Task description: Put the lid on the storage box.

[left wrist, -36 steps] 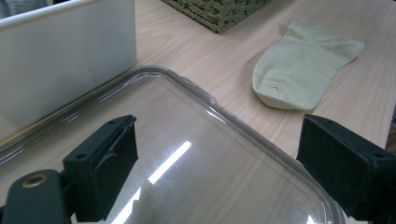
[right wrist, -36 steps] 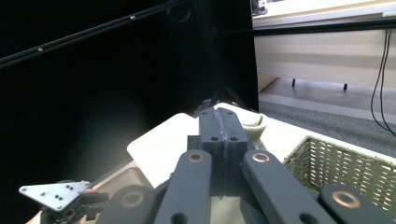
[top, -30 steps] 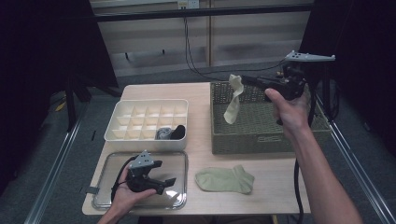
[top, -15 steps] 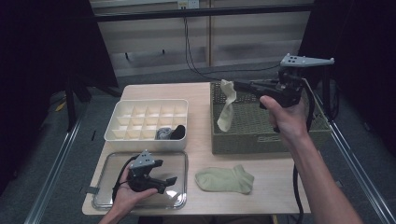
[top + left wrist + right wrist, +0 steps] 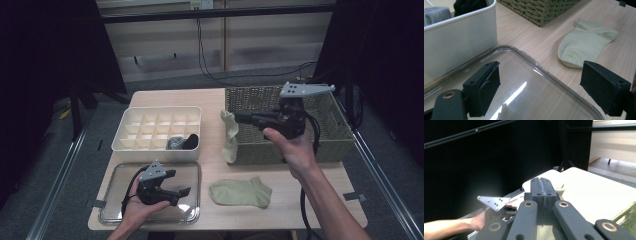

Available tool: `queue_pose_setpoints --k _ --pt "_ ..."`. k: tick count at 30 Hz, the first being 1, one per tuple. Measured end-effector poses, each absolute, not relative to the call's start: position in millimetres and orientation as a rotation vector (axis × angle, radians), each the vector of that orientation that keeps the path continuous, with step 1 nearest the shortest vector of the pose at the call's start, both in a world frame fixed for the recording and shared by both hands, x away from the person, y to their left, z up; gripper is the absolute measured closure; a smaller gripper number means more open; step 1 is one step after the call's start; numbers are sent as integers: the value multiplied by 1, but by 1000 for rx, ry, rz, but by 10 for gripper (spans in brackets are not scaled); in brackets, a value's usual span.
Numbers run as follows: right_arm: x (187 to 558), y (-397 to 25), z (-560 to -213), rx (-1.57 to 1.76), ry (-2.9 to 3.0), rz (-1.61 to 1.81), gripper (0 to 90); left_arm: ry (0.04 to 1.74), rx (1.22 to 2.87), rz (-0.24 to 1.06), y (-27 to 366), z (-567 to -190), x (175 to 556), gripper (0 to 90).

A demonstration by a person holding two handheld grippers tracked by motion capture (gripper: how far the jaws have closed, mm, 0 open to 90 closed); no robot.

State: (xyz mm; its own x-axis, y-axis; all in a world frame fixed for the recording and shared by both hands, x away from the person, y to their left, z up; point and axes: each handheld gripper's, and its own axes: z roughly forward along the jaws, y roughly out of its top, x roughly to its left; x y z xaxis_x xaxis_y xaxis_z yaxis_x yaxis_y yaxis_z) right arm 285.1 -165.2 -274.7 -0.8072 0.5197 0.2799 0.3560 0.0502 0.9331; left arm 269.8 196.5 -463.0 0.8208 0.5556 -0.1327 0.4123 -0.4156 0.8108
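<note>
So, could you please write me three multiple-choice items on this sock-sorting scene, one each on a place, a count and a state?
1. Where does the flat green sock lie?
A. in the wicker basket
B. on the bare table between the clear lid and the basket
C. in the white organiser

2. How many pale green socks are in sight?
A. one
B. two
C. four

3. How do the jaws of the left tool stand?
A. wide apart with nothing between them
B. clamped on a sock
C. clamped on the lid's rim

Answers: 1 B, since the high view shows it on the wood right of the clear lid and in front of the wicker basket. 2 B, one flat and a hanging sock in the right tool. 3 A, its own view shows a clear gap over the lid.
</note>
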Motion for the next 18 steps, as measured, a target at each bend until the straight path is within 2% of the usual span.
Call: queue_pose_setpoints --k 18 --pt "269 -135 -345 1004 2308 1865 900 635 2081 166 180 -459 264 307"
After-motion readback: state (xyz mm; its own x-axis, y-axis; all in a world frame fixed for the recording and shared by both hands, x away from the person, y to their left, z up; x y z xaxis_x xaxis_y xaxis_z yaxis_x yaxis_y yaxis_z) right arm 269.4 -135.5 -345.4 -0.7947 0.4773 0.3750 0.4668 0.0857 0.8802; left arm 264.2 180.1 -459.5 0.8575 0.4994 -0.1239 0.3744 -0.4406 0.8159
